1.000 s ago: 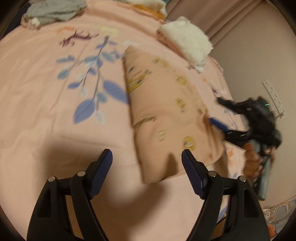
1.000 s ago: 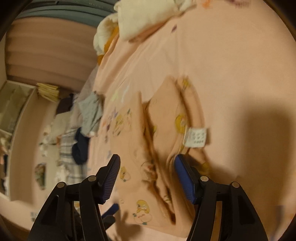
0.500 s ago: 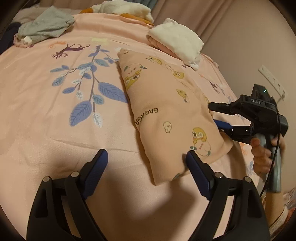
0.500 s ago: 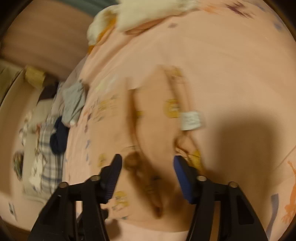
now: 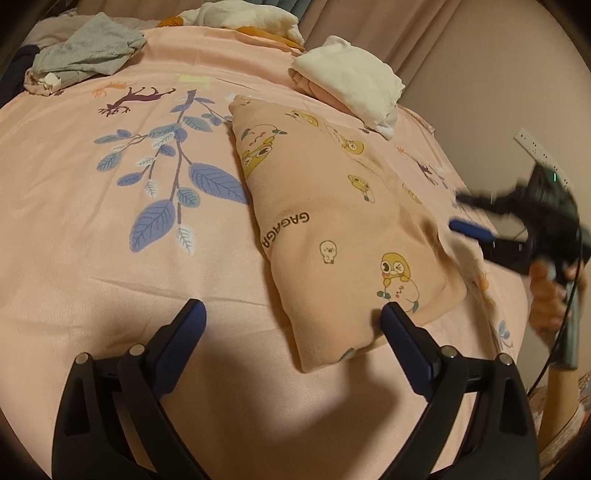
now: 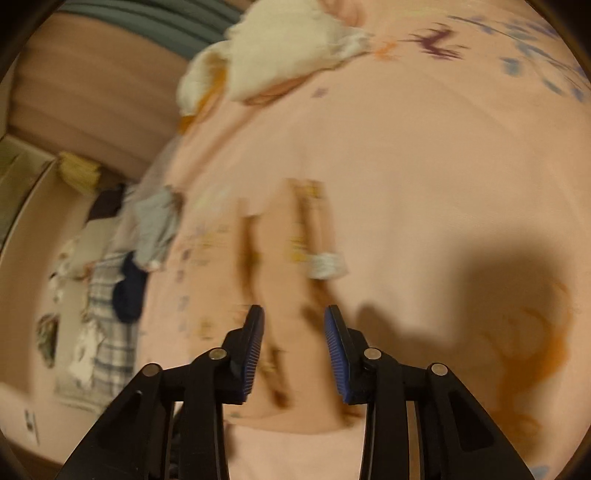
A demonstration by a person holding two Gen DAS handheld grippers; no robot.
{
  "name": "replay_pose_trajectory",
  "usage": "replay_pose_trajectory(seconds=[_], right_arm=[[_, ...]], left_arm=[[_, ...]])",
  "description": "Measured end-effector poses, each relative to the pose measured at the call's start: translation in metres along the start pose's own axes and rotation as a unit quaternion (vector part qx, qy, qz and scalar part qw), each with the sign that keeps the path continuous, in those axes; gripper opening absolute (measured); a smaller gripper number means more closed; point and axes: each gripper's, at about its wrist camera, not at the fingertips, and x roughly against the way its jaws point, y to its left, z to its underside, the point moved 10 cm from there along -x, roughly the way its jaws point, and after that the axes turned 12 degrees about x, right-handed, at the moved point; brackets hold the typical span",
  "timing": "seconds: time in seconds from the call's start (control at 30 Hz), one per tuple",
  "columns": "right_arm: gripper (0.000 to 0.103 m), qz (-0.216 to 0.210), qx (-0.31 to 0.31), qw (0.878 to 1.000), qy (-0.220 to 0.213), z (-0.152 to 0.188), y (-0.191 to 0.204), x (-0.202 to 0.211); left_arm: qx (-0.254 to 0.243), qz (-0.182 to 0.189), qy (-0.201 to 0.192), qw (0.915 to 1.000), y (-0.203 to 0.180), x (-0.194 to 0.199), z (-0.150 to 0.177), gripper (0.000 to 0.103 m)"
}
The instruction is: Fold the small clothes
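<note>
A folded peach garment (image 5: pixel 332 229) with cartoon chick prints and "GAGAGA" lettering lies on the pink bedspread (image 5: pixel 110 258). My left gripper (image 5: pixel 293 328) is open and empty just short of the garment's near end; its right finger (image 5: pixel 402 332) is beside the near corner. My right gripper (image 5: pixel 465 216) shows blurred at the garment's right edge. In the right wrist view the right gripper (image 6: pixel 294 328) is open, narrower than before, with the blurred garment (image 6: pixel 284 258) and its white label (image 6: pixel 325 264) lying between and beyond the pads.
A folded white and pink stack (image 5: pixel 351 81) lies behind the garment. A grey garment (image 5: pixel 85 51) is crumpled at the far left, and white and orange clothes (image 5: pixel 243 18) lie at the back. A wall with a power strip (image 5: pixel 535 147) borders the bed on the right.
The right gripper's jaws have narrowed and it has moved along the garment's right edge. The left gripper drew slightly back; the garment now lies flat and folded.
</note>
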Motion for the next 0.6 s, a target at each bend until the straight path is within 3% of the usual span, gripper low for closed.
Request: replay_pose_trajectory(seconds=[0.1, 0.27, 0.37, 0.43, 0.47, 0.6], right_arm=[[0.053, -0.032, 0.014, 0.999, 0.014, -0.01, 0.025, -0.02], [0.053, -0.043, -0.003, 0.996, 0.073, 0.0, 0.029, -0.071], [0.053, -0.074, -0.015, 0.995, 0.068, 0.004, 0.037, -0.082], [0.039, -0.093, -0.013, 0.994, 0.061, 0.004, 0.044, -0.083], [0.016, -0.091, -0.006, 0.994, 0.055, 0.004, 0.046, -0.081], [0.012, -0.079, 0.02, 0.996, 0.024, -0.006, 0.05, -0.062]], left_arm=[[0.009, 0.012, 0.001, 0.9999, 0.002, 0.001, -0.001, 0.096], [0.025, 0.039, 0.001, 0.9989, 0.002, 0.004, -0.003, 0.099], [0.025, 0.047, 0.001, 0.9986, 0.0, 0.004, -0.003, 0.1], [0.023, 0.047, 0.0, 0.9986, 0.0, 0.004, -0.002, 0.1], [0.023, 0.047, 0.0, 0.9986, -0.001, 0.004, -0.002, 0.1], [0.024, 0.052, 0.0, 0.9984, -0.001, 0.005, -0.003, 0.1]])
